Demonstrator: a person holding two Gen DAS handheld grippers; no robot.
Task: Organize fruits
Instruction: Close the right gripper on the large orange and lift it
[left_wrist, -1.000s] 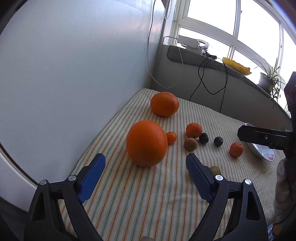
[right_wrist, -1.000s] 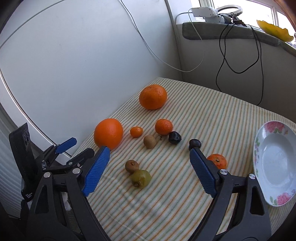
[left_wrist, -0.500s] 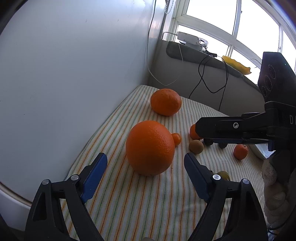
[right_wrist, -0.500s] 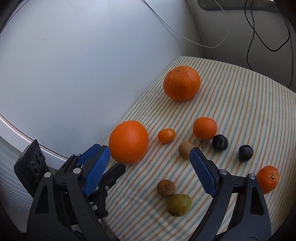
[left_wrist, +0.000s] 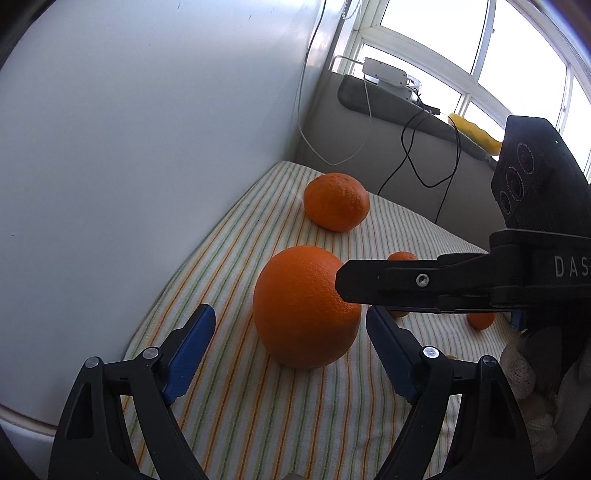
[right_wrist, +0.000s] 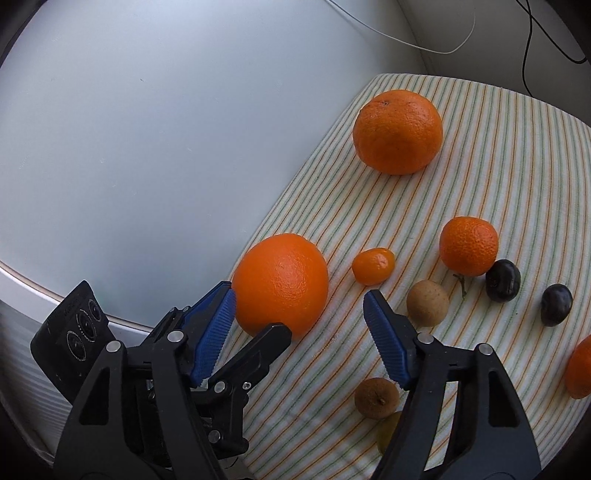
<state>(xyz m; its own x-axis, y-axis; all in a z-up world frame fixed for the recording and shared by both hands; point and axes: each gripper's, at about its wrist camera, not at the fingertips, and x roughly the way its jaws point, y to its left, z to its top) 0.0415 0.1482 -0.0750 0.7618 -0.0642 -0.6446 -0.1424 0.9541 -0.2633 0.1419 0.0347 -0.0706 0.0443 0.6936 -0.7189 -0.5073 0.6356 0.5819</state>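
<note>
Left tongs (left_wrist: 290, 356) sit spread either side of the big orange (left_wrist: 306, 306), not touching it, lined up for a grab I'd guess. From the other camera, right tongs (right_wrist: 297, 332) have just been narrowing yet stay apart, orange just ahead, smaller fruit off right on the striped tabletop (right_wrist: 480, 184).

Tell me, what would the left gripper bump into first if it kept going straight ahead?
Most likely the big orange. It sits right ahead of the left gripper, between its open blue fingers, nothing touching it yet. The right gripper's finger crosses close by, though depth is hard to judge.
</note>
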